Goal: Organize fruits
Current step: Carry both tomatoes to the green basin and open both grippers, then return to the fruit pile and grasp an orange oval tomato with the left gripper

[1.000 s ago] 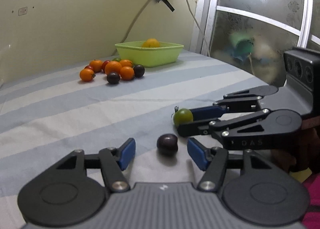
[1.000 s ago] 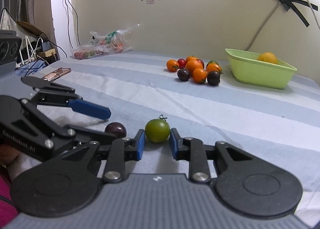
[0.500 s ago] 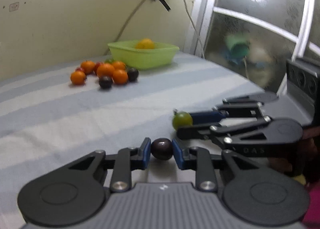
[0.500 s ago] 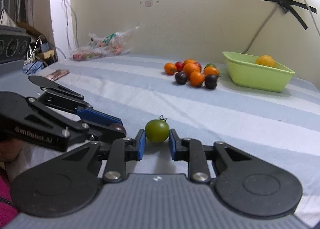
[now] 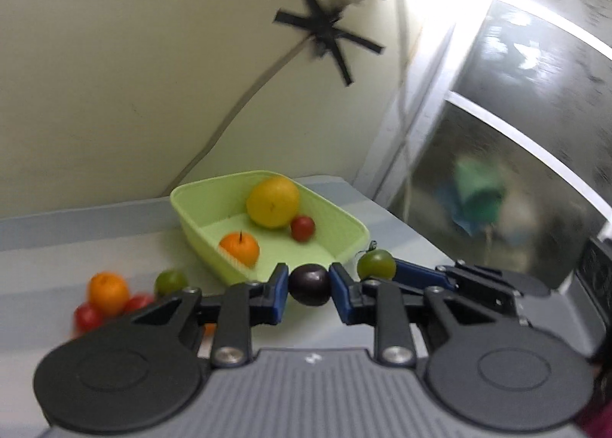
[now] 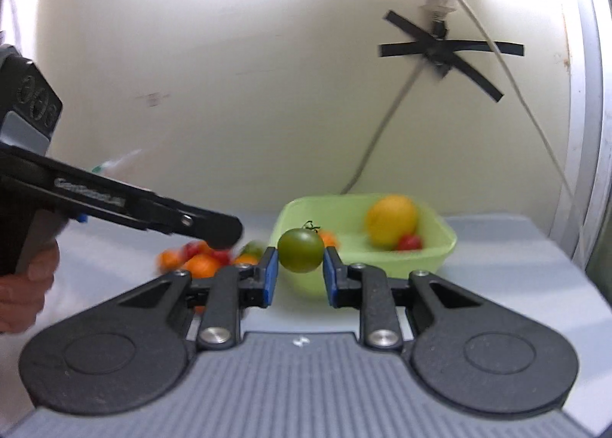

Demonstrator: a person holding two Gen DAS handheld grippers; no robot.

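My left gripper [image 5: 309,285] is shut on a dark purple fruit [image 5: 310,284] and holds it in the air just before the near rim of the light green bowl [image 5: 191,224]. My right gripper [image 6: 300,271] is shut on a green tomato [image 6: 301,250], also held up in front of the bowl [image 6: 445,247]. The green tomato [image 5: 376,264] shows to the right in the left wrist view. The bowl holds a yellow citrus [image 5: 272,201], an orange fruit [image 5: 240,249] and a small red tomato [image 5: 302,227].
A heap of orange, red and green fruits [image 5: 111,294] lies on the striped cloth left of the bowl. A taped cable [image 5: 325,29] runs down the wall behind. A frosted window [image 5: 516,140] stands at the right. The left gripper's body [image 6: 114,205] crosses the right wrist view.
Both grippers lifted their fruits off the cloth and moved far forward to the green bowl. The bowl and the fruit heap now appear close.
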